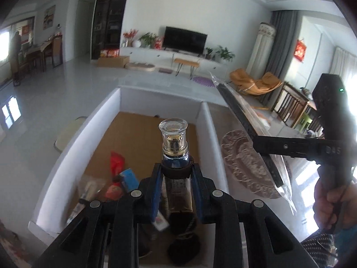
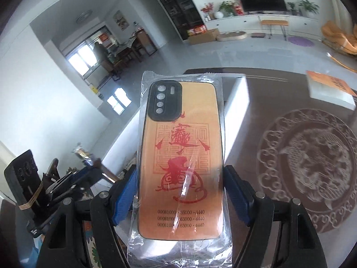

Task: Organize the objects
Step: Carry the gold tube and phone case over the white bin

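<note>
A: Nearest first. Left gripper (image 1: 176,178), fingers clenched on a small bottle (image 1: 175,154): dark blue glass, gold collar, clear domed cap. It hangs upright above the white box (image 1: 67,147).

B: Right gripper (image 2: 179,192)?

A: Fingers grasping a phone case (image 2: 178,156) by its long edges. Orange back, red seal print, black camera block, all sealed in a clear wrapper (image 2: 142,223) that crinkles loose beyond the case.

B: Both things are off the surface (image 2: 256,134), then.

A: Yes. The case hangs over the dark patterned top, just beside the box wall.

B: How to set them down well?

A: My guess: bottle low and level into the bare cardboard floor of the box, clear of the red packets (image 1: 116,163) and blue carton (image 1: 129,178) at the near end. Glass; no dropping. The case is slippery in that wrapper, so lower it flat before letting go.

B: Farther back?

A: An orange book (image 2: 330,89) on the surface; beyond it, open floor.
</note>
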The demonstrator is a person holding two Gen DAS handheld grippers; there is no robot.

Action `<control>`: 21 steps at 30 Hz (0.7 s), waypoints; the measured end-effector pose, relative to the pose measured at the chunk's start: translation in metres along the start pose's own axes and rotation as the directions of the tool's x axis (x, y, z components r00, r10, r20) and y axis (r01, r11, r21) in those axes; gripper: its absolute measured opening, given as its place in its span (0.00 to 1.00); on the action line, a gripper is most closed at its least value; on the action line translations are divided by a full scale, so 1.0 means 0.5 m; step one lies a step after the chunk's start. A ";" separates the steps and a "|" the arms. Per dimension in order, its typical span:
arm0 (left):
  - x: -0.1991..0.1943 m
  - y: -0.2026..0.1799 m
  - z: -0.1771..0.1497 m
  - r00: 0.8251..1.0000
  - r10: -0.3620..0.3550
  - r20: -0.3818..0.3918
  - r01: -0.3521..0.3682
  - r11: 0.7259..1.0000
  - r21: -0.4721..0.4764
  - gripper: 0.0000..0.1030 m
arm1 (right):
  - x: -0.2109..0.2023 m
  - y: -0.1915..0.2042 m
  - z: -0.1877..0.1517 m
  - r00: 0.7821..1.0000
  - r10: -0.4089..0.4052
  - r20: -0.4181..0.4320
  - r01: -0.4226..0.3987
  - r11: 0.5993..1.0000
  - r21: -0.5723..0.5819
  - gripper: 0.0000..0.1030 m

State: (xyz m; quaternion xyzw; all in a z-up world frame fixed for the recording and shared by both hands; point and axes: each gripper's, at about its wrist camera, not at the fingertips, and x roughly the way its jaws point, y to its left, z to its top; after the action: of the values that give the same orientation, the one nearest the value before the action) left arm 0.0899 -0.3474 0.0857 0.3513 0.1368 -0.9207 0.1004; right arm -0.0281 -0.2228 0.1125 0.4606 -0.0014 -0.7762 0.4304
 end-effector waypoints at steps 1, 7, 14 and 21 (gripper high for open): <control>0.021 0.021 -0.002 0.999 0.023 -0.031 -0.023 1.000 -0.009 0.25 | 0.035 0.022 0.001 1.000 0.006 -0.025 -0.006 1.000 -0.011 0.73; 0.098 0.099 -0.025 0.981 0.118 -0.152 -0.128 0.990 -0.059 0.29 | 0.216 0.060 -0.042 0.981 0.013 -0.192 -0.014 1.000 -0.003 0.74; 0.076 0.075 -0.020 0.964 0.256 -0.064 -0.257 0.966 0.003 0.85 | 0.196 0.039 -0.041 0.989 -0.020 -0.149 0.016 1.000 -0.024 0.75; 0.031 -0.028 0.005 0.888 0.461 0.002 -0.460 0.886 0.055 0.99 | 0.102 0.023 -0.026 0.978 -0.195 -0.074 0.181 0.970 -0.164 0.80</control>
State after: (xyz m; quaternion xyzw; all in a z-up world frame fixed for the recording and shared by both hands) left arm 0.0730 -0.3364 0.0795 0.3815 0.0254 -0.8720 0.3056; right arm -0.0215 -0.2592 0.0732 0.4577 0.1225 -0.7899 0.3894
